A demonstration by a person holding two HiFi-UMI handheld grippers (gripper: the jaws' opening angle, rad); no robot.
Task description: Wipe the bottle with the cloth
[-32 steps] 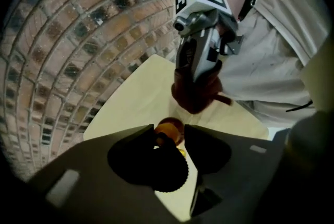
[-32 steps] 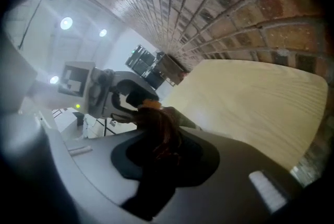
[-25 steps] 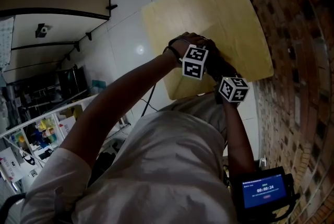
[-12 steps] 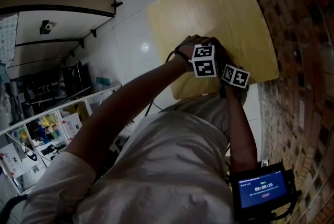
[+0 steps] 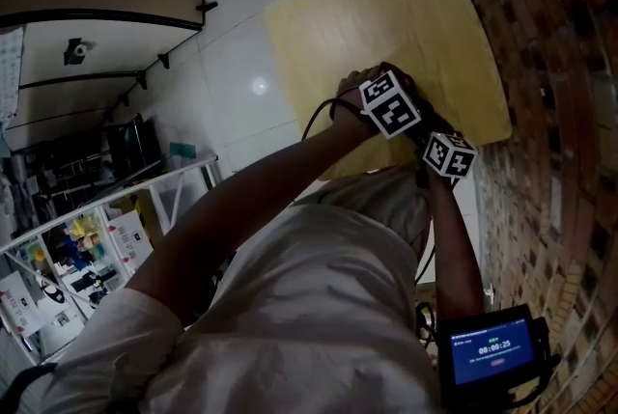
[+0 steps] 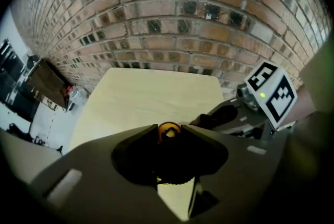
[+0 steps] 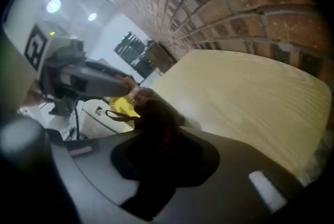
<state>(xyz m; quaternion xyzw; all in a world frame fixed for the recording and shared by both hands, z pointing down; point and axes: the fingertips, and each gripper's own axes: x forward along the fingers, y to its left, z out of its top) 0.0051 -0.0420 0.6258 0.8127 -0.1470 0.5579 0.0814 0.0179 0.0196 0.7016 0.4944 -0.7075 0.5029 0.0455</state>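
Plainly, both tools are loaded and close together over the near edge of the table (image 5: 406, 7), towards its right-hand corner. The left gripper (image 6: 169, 139) has its jaws clamped on the bottle (image 6: 167, 129); only an orange top shows between the jaw tips, with a sliver of yellow lower down. The right gripper (image 7: 159, 139) is closed on the cloth (image 7: 155, 113), a dark wad that bulges out past its jaws. In the right gripper view the bottle's yellow body hangs below the left gripper's jaws, up and to the left of the cloth, so the bottle seems nearer upright than flat, though its exact tilt is too dim to fix. Whether its base rests on the table or is lifted clear cannot be told. The relation that matters is this: the cloth lies on the bottle's right side, its leading end at or just beside the bottle near the top, and the frames are too dark to say whether the two touch. As a judgement, the wiping falls to the right hand, which would run the cloth along the bottle's length while the left holds it steady.
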